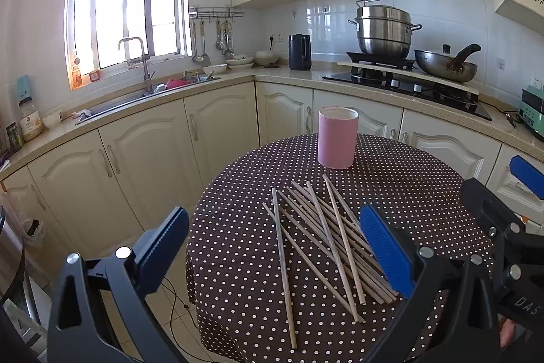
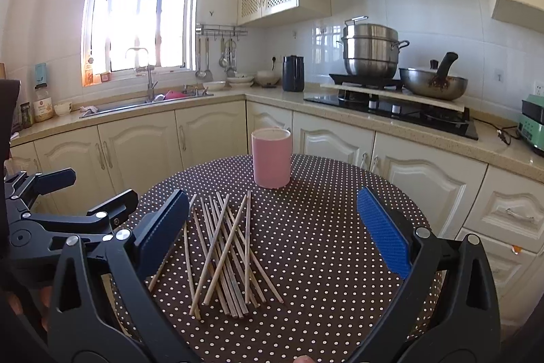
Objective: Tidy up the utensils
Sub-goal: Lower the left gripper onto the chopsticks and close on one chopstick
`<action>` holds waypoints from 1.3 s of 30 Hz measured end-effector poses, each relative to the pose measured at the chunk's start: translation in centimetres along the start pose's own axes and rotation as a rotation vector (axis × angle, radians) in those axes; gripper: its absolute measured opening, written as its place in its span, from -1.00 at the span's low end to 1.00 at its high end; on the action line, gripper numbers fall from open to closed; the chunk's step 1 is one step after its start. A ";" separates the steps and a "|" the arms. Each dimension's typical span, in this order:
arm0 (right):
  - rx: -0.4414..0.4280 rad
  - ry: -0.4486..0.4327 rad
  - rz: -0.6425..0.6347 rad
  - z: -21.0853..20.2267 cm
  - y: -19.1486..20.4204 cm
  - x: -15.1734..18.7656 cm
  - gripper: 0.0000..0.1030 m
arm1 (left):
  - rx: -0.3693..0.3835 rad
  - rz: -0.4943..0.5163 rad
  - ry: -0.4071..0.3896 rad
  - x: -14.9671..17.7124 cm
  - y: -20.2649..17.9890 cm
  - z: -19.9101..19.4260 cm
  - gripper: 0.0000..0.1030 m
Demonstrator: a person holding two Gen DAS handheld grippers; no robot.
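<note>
Several wooden chopsticks (image 1: 323,244) lie in a loose crossed pile on the round table with the brown polka-dot cloth (image 1: 408,193). Behind them stands an upright pink cylindrical holder (image 1: 337,137), with nothing showing above its rim. My left gripper (image 1: 272,247) hovers open above the near end of the pile, holding nothing. In the right wrist view the same chopsticks (image 2: 224,250) lie left of centre, the pink holder (image 2: 271,157) stands beyond them, and my right gripper (image 2: 272,233) is open and holds nothing. The other gripper's black frame (image 2: 61,220) shows at the left.
Cream cabinets and a counter wrap around behind the table. A sink (image 1: 136,97) sits under the window, a black kettle (image 1: 300,51) in the corner, a steel steamer pot (image 1: 384,29) and a wok (image 1: 445,63) on the hob. A cable lies on the floor left of the table.
</note>
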State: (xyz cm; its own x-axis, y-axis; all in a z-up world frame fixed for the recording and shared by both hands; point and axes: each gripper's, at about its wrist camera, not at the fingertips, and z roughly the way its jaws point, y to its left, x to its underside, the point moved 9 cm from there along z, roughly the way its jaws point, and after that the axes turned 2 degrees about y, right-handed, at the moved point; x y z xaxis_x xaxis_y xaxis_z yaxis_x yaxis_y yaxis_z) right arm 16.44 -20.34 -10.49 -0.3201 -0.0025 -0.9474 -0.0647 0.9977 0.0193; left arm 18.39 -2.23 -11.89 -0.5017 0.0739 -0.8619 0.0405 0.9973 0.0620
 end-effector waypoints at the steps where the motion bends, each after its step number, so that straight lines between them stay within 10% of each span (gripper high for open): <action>1: -0.004 0.013 -0.004 0.5 -0.1 0.2 0.88 | 0.003 0.004 0.012 0.2 -0.2 0.5 0.92; 14: -0.089 0.272 -0.042 7.9 -1.7 4.5 0.88 | 0.023 0.096 0.336 5.0 0.5 10.4 0.89; 39: -0.366 0.909 -0.003 20.9 2.1 8.2 -0.30 | 0.103 -0.033 0.619 5.6 2.7 19.6 -0.79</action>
State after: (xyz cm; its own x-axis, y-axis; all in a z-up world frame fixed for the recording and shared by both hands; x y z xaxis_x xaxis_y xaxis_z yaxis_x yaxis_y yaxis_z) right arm 33.50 -16.89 -24.86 -0.9155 -0.2094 -0.3434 -0.3071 0.9153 0.2606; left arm 32.62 0.82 -26.43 -0.9104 0.0624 -0.4090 0.0839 0.9959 -0.0347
